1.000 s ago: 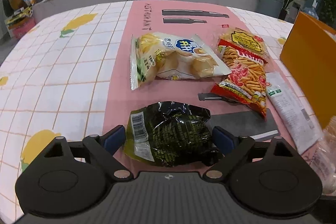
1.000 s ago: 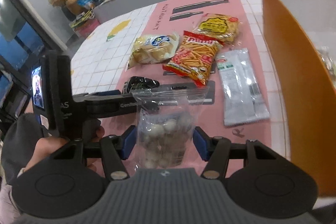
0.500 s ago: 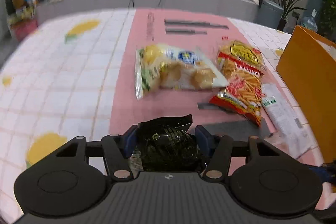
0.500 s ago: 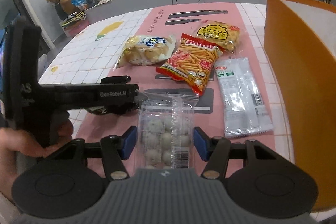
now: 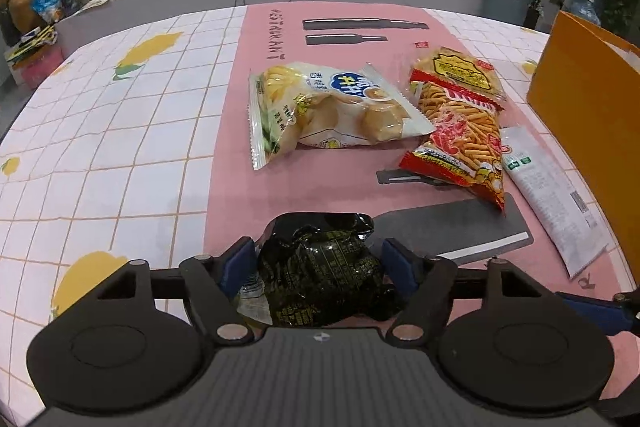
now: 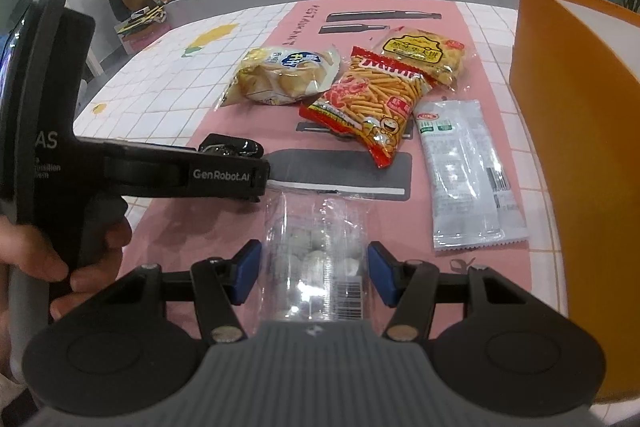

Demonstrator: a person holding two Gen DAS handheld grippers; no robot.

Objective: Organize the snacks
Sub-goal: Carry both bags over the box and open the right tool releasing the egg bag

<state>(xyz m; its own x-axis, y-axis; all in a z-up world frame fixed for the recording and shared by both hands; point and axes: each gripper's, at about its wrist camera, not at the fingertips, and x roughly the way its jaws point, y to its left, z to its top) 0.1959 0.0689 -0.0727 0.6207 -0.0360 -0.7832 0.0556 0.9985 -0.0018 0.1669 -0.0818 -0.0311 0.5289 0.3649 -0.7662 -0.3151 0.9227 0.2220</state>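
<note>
Closest to me, my left gripper is clamped on the black snack packet, its blue pads pressed into the crumpled foil on both sides; the packet sits low over the pink runner, and I cannot tell whether it has cleared the surface. My right gripper has the clear bag of white balls between its fingers — the pads look to be right at the bag's edges, so I judge it gripped, though lightly. In the right wrist view the left gripper's body crosses just ahead of that bag, so the two tools are close together.

So two snacks are in hand and neither has been put away yet. Farther out, four packs lie untouched on the runner: the grey-white sachet nearest the orange box, the red stick-snack bag overlapping the yellow packet behind it, and the pale bun bag to the left.

I take the orange box on the right as the destination — its inside is hidden from both cameras, so I cannot say what it already holds. By my reading the job is early: both held packs need dropping in, then four more picks.
</note>
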